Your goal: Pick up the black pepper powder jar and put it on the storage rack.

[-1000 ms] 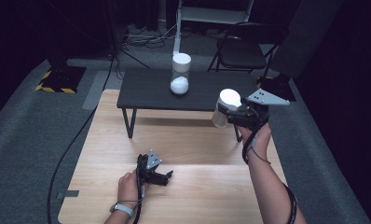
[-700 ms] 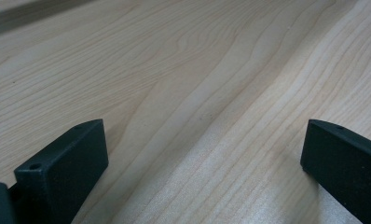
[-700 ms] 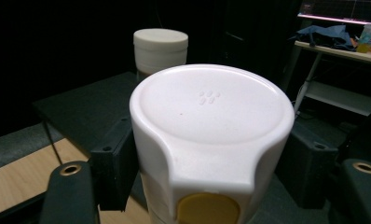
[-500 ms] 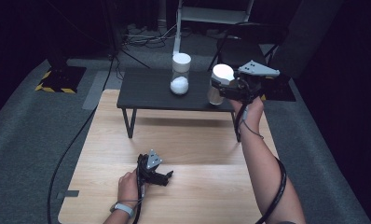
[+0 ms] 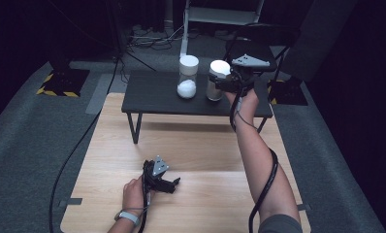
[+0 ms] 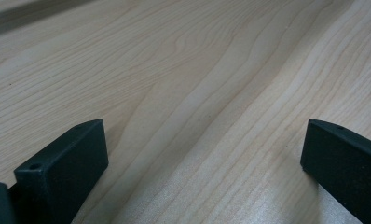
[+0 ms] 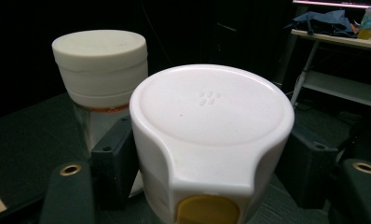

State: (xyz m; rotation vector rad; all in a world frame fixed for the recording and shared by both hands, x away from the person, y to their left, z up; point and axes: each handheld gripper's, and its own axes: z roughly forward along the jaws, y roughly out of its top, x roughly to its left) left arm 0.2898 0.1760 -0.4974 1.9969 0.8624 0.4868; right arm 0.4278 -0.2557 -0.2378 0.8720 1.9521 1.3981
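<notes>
Two tools: right tool (image 5: 226, 83) pinching a white-lidded jar (image 7: 211, 140) beside another jar (image 5: 187, 76); left tool (image 5: 174, 183) spread on the wooden table (image 6: 197, 84).

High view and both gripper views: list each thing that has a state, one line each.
Left tongs: open, holding nothing, resting on the wooden table.
Right tongs: shut on the white-lidded container.
White-lidded container: lid on, upright.
Jar: upright, lid on, partly filled with white contents.

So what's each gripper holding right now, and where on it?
The right gripper clamps the white-lidded container by its sides, under the lid. The left gripper holds nothing.
</notes>
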